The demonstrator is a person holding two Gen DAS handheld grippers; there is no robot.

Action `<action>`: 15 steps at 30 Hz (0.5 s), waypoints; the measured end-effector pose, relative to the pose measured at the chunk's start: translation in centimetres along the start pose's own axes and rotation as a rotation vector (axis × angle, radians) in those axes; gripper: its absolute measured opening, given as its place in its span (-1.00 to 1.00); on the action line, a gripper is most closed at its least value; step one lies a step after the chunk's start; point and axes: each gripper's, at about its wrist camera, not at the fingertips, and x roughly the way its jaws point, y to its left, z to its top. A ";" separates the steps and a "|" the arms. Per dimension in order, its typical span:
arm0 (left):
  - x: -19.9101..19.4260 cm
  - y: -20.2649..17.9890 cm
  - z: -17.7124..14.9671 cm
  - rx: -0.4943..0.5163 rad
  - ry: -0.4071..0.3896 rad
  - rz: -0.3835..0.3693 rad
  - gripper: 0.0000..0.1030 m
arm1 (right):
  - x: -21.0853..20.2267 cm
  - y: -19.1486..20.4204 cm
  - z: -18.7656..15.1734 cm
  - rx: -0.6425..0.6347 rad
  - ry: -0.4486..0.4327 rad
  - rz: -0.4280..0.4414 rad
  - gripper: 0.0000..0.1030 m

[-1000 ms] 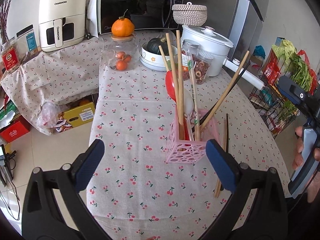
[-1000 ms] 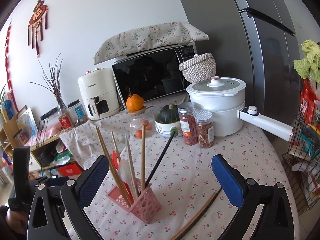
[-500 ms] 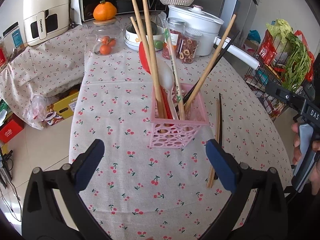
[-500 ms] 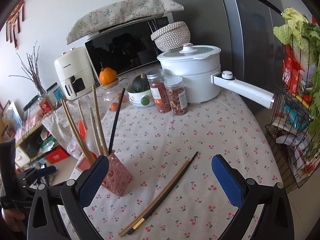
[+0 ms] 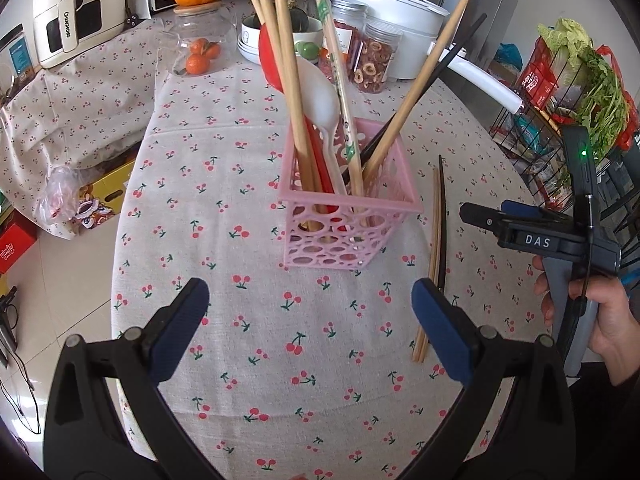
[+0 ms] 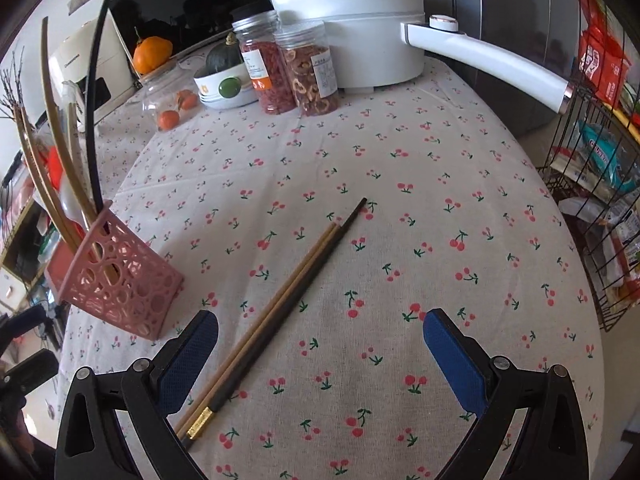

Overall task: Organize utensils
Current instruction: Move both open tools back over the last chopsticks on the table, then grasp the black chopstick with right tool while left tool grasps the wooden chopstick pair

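A pink perforated basket (image 5: 340, 236) (image 6: 120, 280) stands on the cherry-print tablecloth (image 5: 256, 312). It holds several wooden chopsticks, a black chopstick, a red spoon and a white spoon (image 5: 318, 92). A black chopstick and two wooden ones (image 6: 276, 312) (image 5: 436, 248) lie flat on the cloth, right of the basket. My left gripper (image 5: 308, 328) is open and empty, just in front of the basket. My right gripper (image 6: 320, 356) is open and empty, above the lying chopsticks' near ends; its body shows in the left wrist view (image 5: 532, 236).
At the back stand a white pot with a long handle (image 6: 484, 60), two jars of dried food (image 6: 296, 72), a bowl with a squash (image 6: 224, 84), a glass jar of oranges (image 5: 196, 52), an air fryer (image 5: 76, 12) and a microwave. A wire rack with vegetables (image 5: 580, 80) is right.
Both grippers have moved closer and lower over the table. The left has neared the basket; the right has tilted down over the lying chopsticks. Both stay open.
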 end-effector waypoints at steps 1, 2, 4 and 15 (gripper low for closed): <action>0.0 0.0 0.0 0.000 0.002 -0.001 0.96 | 0.4 -0.2 0.0 0.003 0.008 -0.010 1.00; 0.1 0.0 0.0 0.000 0.004 -0.002 0.96 | 0.8 -0.3 0.1 0.005 0.013 -0.023 1.00; 0.1 0.2 0.0 -0.002 0.007 -0.004 0.96 | 1.3 -0.6 0.2 0.003 0.020 -0.049 1.00; 0.3 0.6 -0.1 -0.013 0.016 -0.009 0.96 | 2.8 -0.7 0.1 -0.020 0.041 -0.117 1.00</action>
